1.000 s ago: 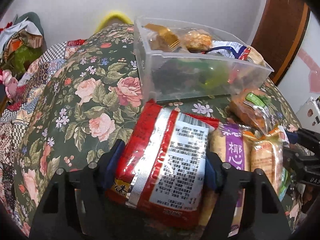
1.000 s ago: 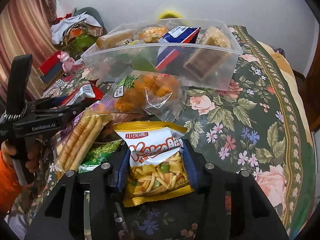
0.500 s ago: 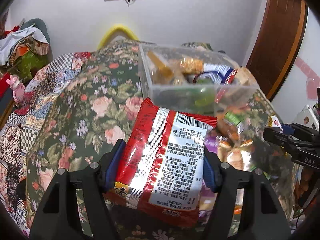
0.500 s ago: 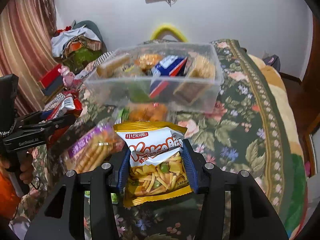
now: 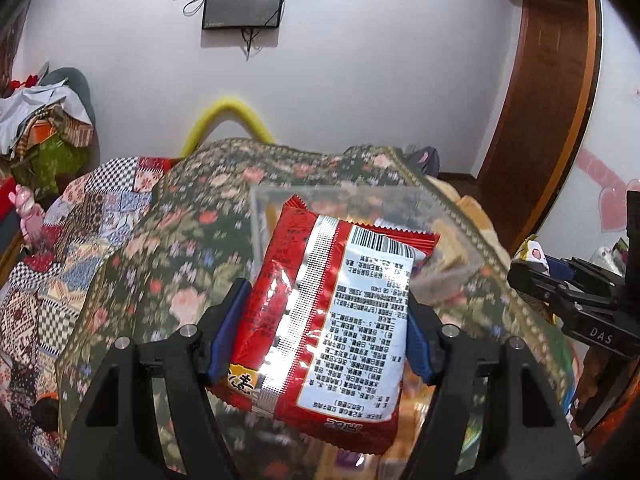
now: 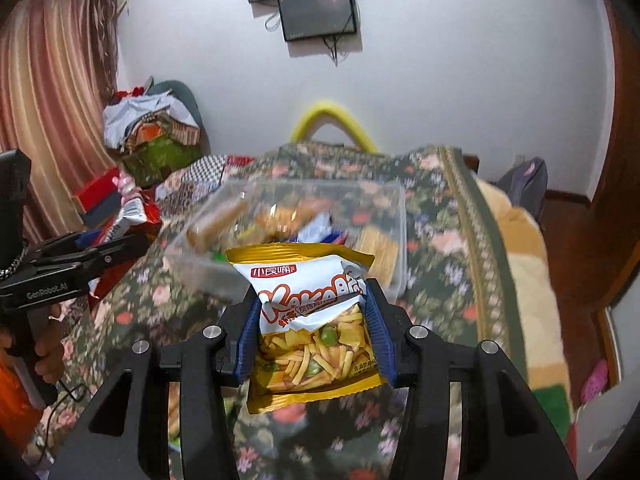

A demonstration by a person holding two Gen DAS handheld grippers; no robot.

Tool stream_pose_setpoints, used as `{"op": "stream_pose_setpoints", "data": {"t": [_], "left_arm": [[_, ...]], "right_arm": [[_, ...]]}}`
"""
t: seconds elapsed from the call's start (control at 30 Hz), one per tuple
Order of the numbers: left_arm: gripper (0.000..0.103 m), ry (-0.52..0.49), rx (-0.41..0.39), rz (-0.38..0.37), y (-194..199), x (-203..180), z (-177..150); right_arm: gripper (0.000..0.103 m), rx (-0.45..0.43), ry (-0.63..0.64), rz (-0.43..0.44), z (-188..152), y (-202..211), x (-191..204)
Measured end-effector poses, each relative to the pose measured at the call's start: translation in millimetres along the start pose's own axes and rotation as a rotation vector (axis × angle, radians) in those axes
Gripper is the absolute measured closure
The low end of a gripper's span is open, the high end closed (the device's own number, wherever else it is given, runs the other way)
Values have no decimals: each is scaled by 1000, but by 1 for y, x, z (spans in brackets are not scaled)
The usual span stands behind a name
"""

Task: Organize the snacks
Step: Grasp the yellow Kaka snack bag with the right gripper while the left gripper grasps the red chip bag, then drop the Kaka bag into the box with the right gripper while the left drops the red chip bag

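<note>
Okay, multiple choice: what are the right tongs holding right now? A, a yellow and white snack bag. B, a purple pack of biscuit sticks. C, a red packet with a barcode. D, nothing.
A: in the right wrist view the right tongs are shut on the yellow and white snack bag, with blue pads pressing both its sides.

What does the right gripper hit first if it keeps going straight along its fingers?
Probably the clear plastic bin: it sits just beyond the yellow snack bag clamped in the right gripper. The bag's top edge would likely reach the bin's near wall first, though motion blur leaves height and depth unclear.
</note>
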State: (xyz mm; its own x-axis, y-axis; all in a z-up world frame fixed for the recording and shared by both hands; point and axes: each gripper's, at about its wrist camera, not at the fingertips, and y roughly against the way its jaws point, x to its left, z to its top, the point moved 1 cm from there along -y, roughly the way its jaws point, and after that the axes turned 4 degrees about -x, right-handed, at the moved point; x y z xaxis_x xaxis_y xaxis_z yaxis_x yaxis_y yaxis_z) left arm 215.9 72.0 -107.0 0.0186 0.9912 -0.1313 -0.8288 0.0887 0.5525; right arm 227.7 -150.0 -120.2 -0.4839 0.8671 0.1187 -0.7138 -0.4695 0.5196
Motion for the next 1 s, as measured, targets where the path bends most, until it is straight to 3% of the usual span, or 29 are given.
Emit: {"op": "stream_pose_setpoints", "data": {"t": [0.23, 0.47, 1.0], "left_arm": [[34, 1, -19, -42, -24, -16, 32], [34, -3, 7, -28, -64, -22, 52], [34, 26, 134, 53, -157, -9, 57]], "right_arm": [[58, -45, 3, -10, 25, -10, -7], [58, -44, 12, -12, 44, -35, -14], [58, 90, -14, -40, 48, -113, -35]]}}
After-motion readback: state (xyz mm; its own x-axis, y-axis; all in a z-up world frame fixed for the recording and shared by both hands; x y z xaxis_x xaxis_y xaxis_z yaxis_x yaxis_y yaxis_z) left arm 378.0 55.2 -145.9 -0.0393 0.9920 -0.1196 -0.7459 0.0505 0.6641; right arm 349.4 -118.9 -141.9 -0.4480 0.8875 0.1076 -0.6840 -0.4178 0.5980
